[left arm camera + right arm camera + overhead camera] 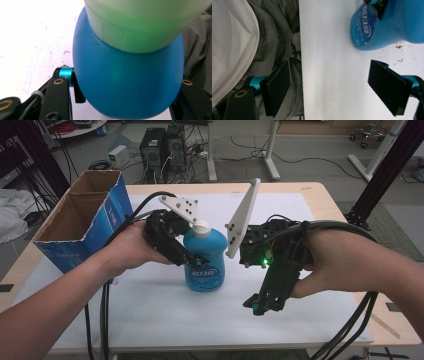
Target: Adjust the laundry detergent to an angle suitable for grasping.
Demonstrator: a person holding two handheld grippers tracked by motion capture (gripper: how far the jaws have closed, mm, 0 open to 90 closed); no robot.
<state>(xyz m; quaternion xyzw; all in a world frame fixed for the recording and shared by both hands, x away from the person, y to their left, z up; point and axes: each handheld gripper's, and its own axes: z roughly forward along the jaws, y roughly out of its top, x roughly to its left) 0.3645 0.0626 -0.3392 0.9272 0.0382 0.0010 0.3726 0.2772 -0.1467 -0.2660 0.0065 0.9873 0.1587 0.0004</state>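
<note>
Left gripper (pixel 187 257) around blue bottle (pixel 205 265)

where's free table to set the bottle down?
Bare white mat runs along the near edge, in front of the blue bottle, and behind it toward the far edge. Crowded: the cardboard box at the left, the left gripper clamping the bottle, and the right gripper beside it.
</note>
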